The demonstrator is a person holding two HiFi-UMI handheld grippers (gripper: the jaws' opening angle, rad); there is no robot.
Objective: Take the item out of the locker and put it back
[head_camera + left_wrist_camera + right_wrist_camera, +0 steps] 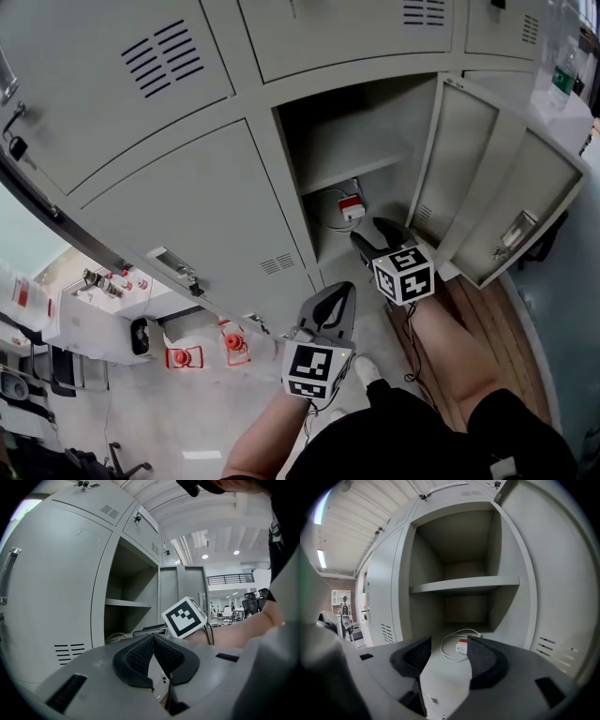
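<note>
The person's bare legs (453,349) and dark shorts fill the bottom of the head view, with both grippers held out ahead of the knees. The left gripper (336,305) is the nearer one, hanging low in front of the closed lower doors; its own view shows the jaws pressed together at the tips with nothing between them. The right gripper (373,234) is further forward, at the mouth of the open locker (375,122), and it is empty: its jaws stand well apart and only the bare locker floor shows in the gap. Just beyond those jaws, apart from them, the charger (461,645) lies on the locker floor, a small white block with a red label, its white cable (461,631) looped loosely around and beside it. Above it a shelf (464,584) crosses the compartment, and nothing shows on top of it. The door (464,169) hangs wide open at the right
</note>
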